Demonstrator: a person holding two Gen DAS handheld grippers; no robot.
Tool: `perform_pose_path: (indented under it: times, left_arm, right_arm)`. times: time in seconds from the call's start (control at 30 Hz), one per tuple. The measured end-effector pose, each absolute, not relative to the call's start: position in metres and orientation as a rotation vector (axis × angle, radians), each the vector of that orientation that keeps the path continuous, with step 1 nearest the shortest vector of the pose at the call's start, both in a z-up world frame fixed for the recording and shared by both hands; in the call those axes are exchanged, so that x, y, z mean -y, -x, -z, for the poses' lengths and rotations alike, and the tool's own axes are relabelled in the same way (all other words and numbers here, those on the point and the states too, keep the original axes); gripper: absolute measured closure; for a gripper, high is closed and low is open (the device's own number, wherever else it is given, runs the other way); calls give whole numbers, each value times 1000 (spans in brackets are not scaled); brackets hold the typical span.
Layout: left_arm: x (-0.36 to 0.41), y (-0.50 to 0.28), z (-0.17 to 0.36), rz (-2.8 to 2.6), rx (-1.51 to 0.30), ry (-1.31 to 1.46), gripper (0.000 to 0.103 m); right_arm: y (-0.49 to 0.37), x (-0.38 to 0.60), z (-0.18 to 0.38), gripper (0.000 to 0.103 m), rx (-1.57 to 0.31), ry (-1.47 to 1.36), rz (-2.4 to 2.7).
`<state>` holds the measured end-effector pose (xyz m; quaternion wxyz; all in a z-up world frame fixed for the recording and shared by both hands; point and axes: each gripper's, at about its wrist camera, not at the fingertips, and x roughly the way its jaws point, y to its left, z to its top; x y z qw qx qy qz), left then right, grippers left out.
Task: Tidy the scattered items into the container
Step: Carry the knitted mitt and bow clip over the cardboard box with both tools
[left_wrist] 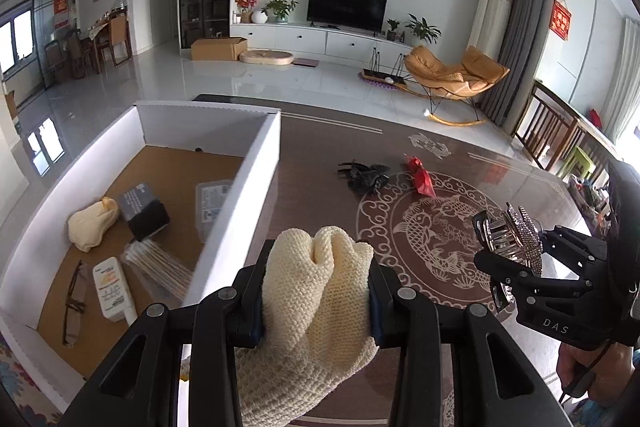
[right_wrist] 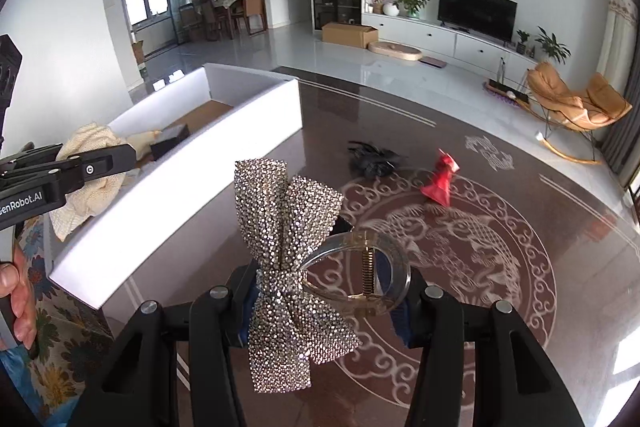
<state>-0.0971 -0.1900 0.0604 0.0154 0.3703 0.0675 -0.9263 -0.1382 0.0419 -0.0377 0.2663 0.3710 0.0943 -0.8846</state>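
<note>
Behind the white box (left_wrist: 236,211) wall, we see a clear case only in part. Our left gripper (left_wrist: 316,291) clamps a cream knitted glove (left_wrist: 320,311) beside that wall; our right gripper (right_wrist: 324,307) clamps a rhinestone bow hair clip (right_wrist: 288,251) above the table (right_wrist: 580,267).
</note>
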Motion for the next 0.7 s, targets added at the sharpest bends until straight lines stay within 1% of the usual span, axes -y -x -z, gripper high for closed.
perform_pose_path:
  times: [0.17, 0.33, 0.5, 0.7]
  left_arm:
    - [280, 82, -72, 2740, -258, -1088, 65]
    - [358, 71, -50, 2596, -359, -1122, 65]
    - [407, 73, -6, 2484, -434, -1228, 65]
    - [432, 80, 30, 2405, -488, -1321, 65]
  right_arm:
    - [147, 57, 4, 51, -254, -906, 2251]
    - [141, 158, -3, 51, -322, -856, 2117]
    - [127, 240, 34, 51, -441, -902, 1998]
    - [121, 293, 92, 51, -567, -997, 1904]
